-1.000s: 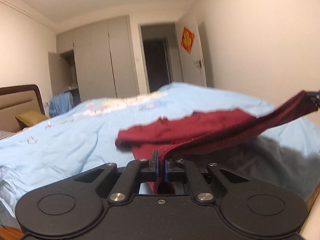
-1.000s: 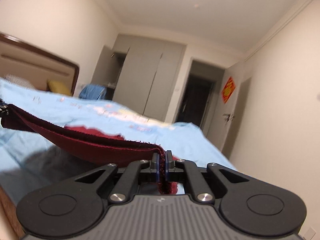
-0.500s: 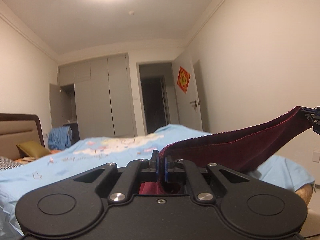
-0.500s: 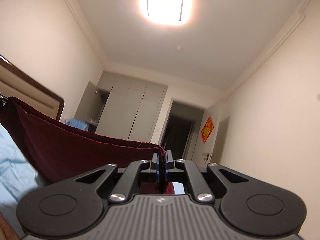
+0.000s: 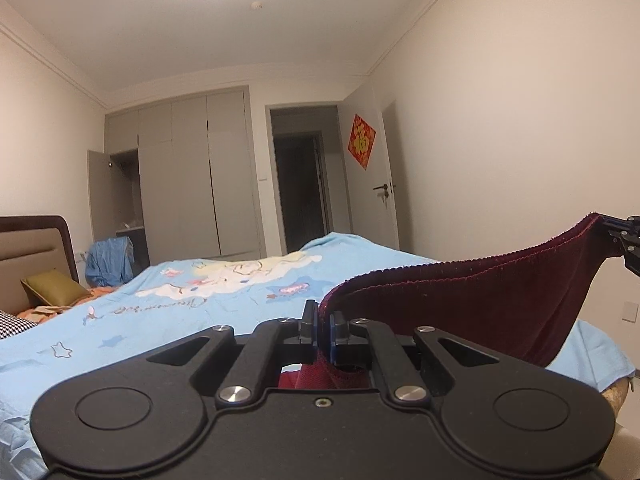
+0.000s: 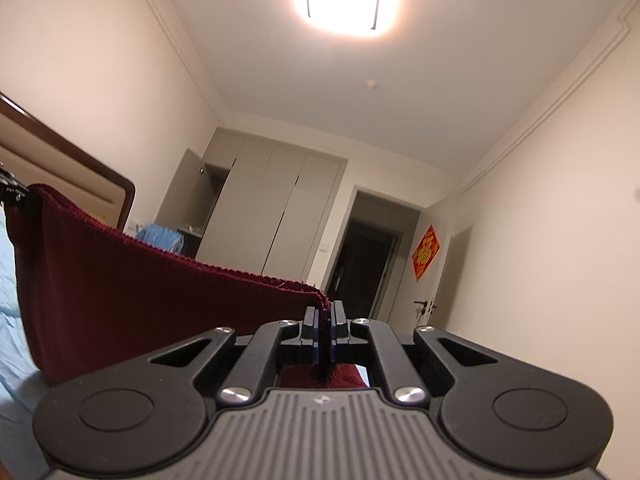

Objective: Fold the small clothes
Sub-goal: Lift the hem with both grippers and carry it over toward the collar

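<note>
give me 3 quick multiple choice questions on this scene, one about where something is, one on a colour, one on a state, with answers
1. Where is the olive cushion?
A. by the headboard
B. on the wardrobe
C. in the doorway

2. What colour is the garment held between the grippers?
A. yellow
B. dark red
C. white

3. How is the left gripper?
A. wide open
B. shut on the garment
C. resting on the floor

Answers:
1 A, it lies at the bed's head end next to the headboard.
2 B, the knit cloth is dark red in both views.
3 B, its fingers pinch the cloth edge, as the right gripper does at the other corner.
</note>
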